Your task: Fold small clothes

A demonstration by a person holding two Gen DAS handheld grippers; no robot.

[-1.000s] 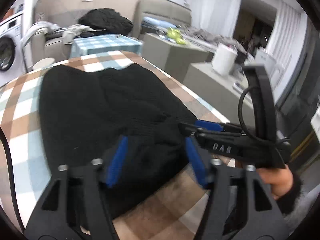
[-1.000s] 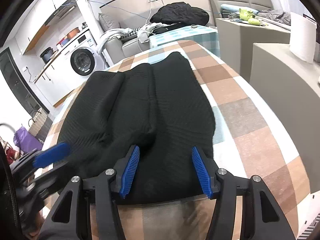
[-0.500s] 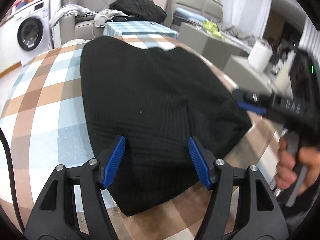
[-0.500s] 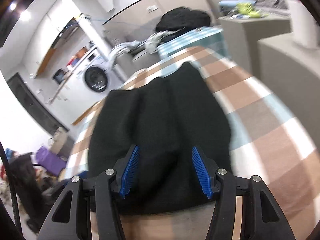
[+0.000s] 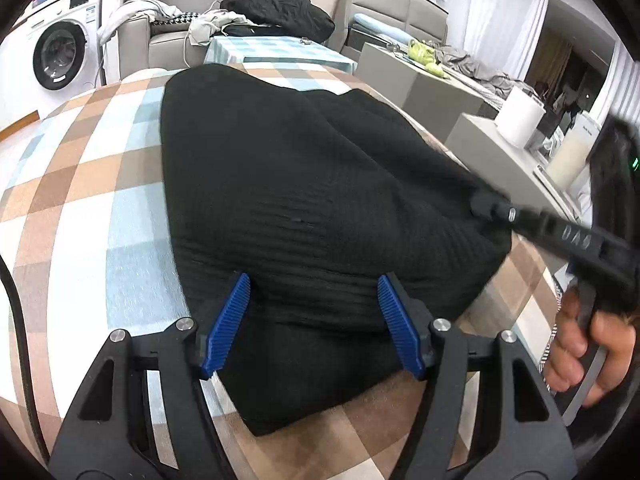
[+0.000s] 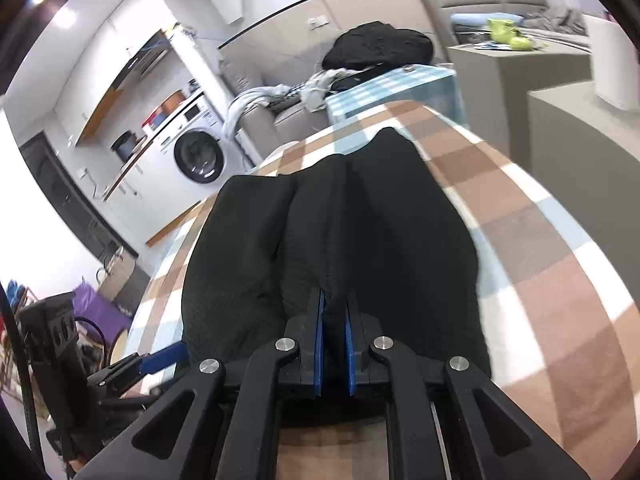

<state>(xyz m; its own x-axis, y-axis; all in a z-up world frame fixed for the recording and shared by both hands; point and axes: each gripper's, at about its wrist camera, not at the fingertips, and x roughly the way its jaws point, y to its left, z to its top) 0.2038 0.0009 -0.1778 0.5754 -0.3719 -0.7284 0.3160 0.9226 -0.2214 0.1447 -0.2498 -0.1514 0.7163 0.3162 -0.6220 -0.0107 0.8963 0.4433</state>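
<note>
Now the right gripper point(image 6: 334, 320) is closing on the black cloth point(image 5: 304, 200) at the frame's bottom; the left gripper point(image 5: 314, 320) stays wide. Lift both corners evenly.

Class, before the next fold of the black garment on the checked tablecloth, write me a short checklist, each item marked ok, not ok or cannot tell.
1. Right gripper closing on the black garment, fabric pinched between its pads: ok.
2. Left gripper gripping the near edge: not ok; jaws open, fabric between them, unpressed.
3. Garment flat on the checked tablecloth: not ok; ridges down the middle.
4. Both grippers at the same near edge: ok.
5. Hidden layers aligned: cannot tell.
</note>
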